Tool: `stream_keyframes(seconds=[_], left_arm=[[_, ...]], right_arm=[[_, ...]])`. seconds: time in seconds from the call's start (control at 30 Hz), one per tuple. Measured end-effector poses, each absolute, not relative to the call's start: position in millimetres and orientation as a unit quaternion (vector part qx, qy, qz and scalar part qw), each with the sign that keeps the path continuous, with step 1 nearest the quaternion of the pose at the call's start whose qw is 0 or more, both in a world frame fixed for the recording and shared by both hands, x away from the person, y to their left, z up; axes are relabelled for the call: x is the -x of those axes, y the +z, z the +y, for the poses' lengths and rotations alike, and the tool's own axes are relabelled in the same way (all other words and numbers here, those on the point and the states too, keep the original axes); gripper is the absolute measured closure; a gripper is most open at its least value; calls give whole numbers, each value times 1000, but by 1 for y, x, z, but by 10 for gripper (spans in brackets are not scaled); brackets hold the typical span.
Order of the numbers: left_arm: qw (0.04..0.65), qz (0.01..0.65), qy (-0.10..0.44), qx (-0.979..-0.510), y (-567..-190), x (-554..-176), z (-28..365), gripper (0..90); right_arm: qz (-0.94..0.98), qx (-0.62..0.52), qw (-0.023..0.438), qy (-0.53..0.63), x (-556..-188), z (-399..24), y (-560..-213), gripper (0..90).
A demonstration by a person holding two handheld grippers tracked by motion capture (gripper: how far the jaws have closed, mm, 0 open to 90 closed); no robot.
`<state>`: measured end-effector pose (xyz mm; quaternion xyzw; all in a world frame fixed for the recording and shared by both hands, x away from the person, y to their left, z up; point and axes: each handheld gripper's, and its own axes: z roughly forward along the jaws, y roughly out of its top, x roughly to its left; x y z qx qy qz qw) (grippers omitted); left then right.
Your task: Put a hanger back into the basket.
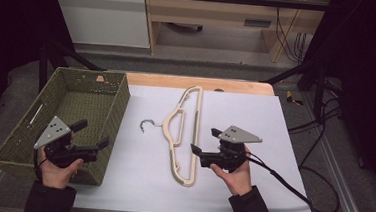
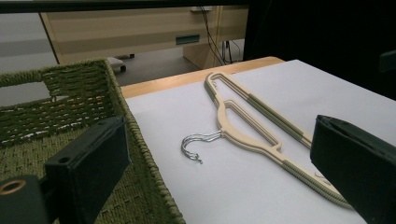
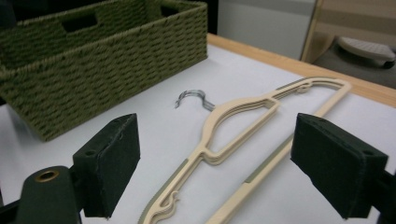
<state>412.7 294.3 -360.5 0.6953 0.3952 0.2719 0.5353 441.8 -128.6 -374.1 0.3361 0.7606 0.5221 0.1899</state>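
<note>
A stack of cream hangers with green grip strips lies on the white sheet, its metal hook pointing left toward the basket. My right gripper is just right of the hangers, level with their lower half, and stands open with nothing between its pads. In the right gripper view the hangers lie between and beyond the jaws. My left gripper hovers open over the near right corner of the green woven basket. The left gripper view shows the hangers and hook ahead.
The white sheet covers a wooden table whose far edge shows bare wood. Black cables trail over the floor at the right. A cabinet and wooden furniture stand beyond the table. The basket holds nothing that I can see.
</note>
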Motion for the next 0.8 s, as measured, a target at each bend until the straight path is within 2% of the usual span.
stream_keyframes(seconds=[0.33,0.8], left_arm=[[535,399,276,-692,-360,-413,298,47],[539,393,275,-692,-359,-411,297,51]], right_arm=[[795,-330,164,482,-458,-86,-397,218],[843,-331,128,404,-473,-47,-452,376]])
